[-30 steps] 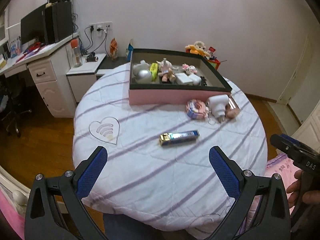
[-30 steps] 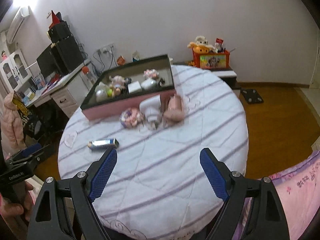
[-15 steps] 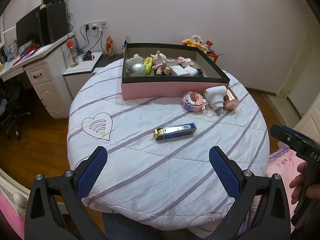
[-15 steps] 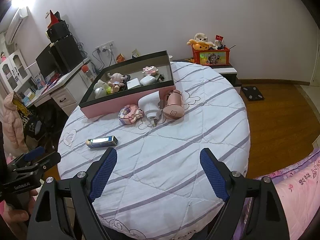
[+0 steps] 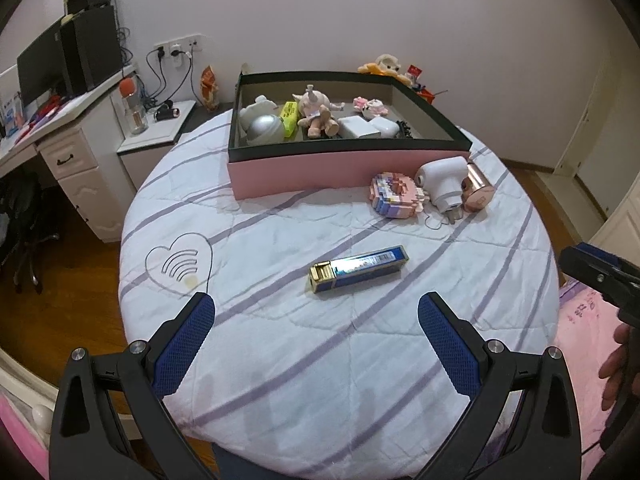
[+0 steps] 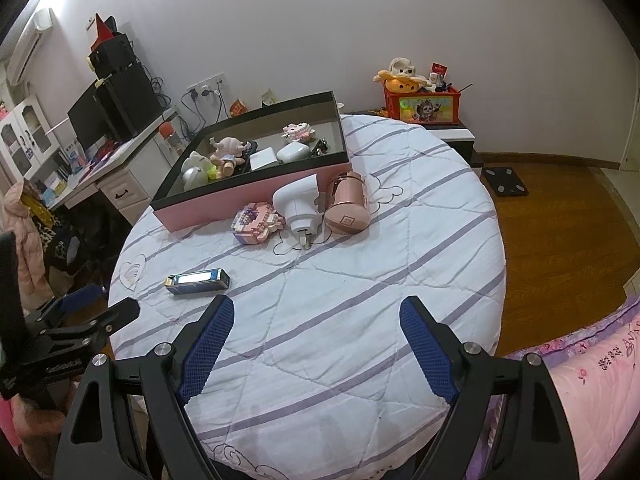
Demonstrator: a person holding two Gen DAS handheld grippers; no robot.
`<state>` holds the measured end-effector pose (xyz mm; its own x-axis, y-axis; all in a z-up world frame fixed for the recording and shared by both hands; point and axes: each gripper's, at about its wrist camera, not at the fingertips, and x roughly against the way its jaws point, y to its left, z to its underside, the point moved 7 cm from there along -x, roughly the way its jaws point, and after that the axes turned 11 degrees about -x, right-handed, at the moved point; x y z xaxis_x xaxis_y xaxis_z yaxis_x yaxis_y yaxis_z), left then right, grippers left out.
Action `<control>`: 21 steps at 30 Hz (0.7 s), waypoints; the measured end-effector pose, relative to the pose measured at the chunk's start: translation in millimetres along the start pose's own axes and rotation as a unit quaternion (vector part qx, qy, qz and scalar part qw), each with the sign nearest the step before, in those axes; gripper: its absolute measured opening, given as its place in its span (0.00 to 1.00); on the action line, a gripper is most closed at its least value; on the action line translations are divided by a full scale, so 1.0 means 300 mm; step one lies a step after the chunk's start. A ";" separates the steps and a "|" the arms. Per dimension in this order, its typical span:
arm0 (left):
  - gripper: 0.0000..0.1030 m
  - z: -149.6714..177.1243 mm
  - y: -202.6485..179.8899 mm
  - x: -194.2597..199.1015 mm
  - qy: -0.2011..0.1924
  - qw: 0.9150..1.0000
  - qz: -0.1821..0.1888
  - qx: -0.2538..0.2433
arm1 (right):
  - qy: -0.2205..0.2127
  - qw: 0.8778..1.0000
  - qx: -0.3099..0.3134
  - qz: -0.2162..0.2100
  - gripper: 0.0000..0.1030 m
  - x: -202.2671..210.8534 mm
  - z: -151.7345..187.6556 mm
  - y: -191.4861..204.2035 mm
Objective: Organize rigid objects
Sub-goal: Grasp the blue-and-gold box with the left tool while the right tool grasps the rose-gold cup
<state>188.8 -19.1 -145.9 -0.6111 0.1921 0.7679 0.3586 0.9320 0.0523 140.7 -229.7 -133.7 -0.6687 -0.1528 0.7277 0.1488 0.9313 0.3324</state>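
wrist views above near edge, sharing table (image 5: 280,360)

Soft, even indoor light fills both fisheye views, leaving only faint shadows on the table (image 5: 280,360). Glare flashes off the glossy blue box (image 5: 358,269). Frames stay sharp at centre, while edges bend strongly and corners fall to black vignette.

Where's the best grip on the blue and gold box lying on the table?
Probably across the two long sides of the blue and gold box, near its middle, coming from above. It lies flat on the table, long and narrow, well apart from the other items. The open left tool is nearest, so its fingers should span the narrow width easily.
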 end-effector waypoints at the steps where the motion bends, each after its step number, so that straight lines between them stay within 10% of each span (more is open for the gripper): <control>1: 1.00 -0.004 0.001 -0.012 0.000 1.000 0.001 -0.003 | 0.001 1.000 0.000 0.002 0.84 -0.006 -0.002 -0.001; 21: 1.00 -0.058 -0.089 -0.261 0.021 0.986 0.051 -0.158 | 0.022 0.999 0.000 0.039 0.84 -0.112 -0.041 0.004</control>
<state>239.2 -64.4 -196.3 -0.5334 0.2619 0.8043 0.6227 0.7651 0.1639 172.1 -227.5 -150.4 -0.6231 -0.0942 0.7764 0.1984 0.9412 0.2733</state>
